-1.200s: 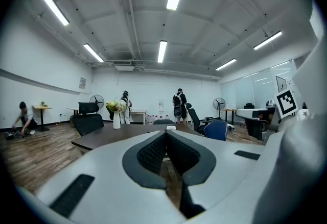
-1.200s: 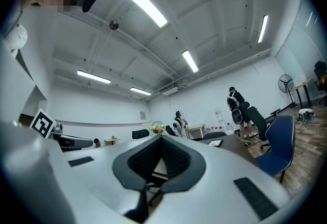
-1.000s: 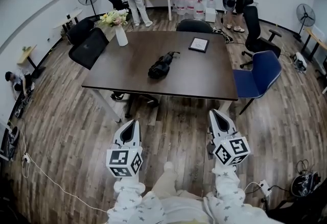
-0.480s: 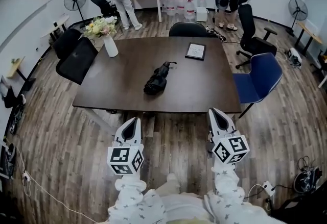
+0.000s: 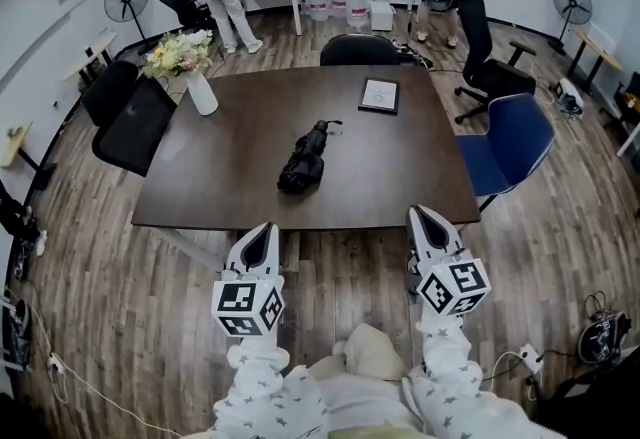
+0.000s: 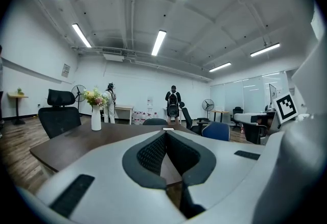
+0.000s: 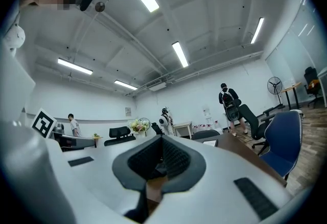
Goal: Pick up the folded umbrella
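At the middle of the dark table [image 5: 220, 187]: black folded umbrella [image 5: 304, 159], lying flat, strap end toward the table's far side, touched by nothing. At the table's near edge, both pointing across it: left gripper [image 5: 262, 233], jaws pressed together on nothing; right gripper [image 5: 421, 218], likewise pinched closed and empty. Both well apart from the umbrella. At the table's far left corner: 1 white vase [image 5: 201, 93] of flowers. Near its far edge: 1 notebook [image 5: 379, 95]. Off its right side: 1 blue chair [image 5: 520, 137].

- Left gripper [image 5: 263, 229]: jaws closed tip to tip, nothing between them, pointing forward.
- Right gripper [image 5: 421, 215]: jaws likewise closed and empty, held parallel alongside.
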Tool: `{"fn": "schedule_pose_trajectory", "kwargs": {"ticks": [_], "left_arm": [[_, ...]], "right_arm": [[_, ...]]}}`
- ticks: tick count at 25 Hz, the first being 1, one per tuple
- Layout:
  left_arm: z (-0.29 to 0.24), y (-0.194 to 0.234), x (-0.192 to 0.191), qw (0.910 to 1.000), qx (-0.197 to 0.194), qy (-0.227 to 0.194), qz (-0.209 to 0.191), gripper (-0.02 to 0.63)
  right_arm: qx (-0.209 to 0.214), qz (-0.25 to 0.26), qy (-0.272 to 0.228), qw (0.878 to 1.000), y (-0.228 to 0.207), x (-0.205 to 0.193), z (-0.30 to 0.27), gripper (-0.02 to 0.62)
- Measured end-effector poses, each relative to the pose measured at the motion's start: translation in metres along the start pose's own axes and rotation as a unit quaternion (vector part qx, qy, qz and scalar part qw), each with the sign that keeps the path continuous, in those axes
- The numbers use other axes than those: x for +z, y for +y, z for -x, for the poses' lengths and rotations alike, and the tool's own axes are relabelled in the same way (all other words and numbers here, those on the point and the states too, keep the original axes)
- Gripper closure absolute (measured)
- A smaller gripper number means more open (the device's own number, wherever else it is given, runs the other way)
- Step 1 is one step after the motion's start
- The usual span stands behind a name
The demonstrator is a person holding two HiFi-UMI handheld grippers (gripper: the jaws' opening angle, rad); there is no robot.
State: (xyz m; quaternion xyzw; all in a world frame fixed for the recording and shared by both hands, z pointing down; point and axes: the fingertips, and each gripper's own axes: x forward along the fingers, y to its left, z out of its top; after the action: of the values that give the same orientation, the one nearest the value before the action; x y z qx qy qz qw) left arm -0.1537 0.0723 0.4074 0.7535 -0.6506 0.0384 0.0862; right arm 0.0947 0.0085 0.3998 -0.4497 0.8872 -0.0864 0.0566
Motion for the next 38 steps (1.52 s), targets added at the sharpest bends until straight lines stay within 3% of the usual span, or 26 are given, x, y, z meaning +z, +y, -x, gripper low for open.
{"fn": "schedule_pose_trajectory", "kwargs": {"ticks": [15,19,28,38], "left_arm": [[-0.096,0.055,-0.008,0.9995,0.013,0.026,0.015,0.581],[-0.134,0.073,0.008,0.9994,0.024,0.018,0.020,0.581],[-0.225,0.089,0.040,0.9995,-0.004,0.016,0.026,0.581],[-0.293,0.098,0.018,0.9963,-0.002,0.083,0.024,0.580]], "right_arm": [[0.011,-0.016,0.019,1.000,-0.035,-0.020,-0.117,0.574],[0.021,-0.015,0.017,1.000,-0.053,-0.010,-0.160,0.574],[0.034,-0.012,0.007,0.999,-0.089,0.011,-0.247,0.574],[0.035,-0.027,0.024,0.999,-0.125,-0.001,-0.297,0.574]]}}
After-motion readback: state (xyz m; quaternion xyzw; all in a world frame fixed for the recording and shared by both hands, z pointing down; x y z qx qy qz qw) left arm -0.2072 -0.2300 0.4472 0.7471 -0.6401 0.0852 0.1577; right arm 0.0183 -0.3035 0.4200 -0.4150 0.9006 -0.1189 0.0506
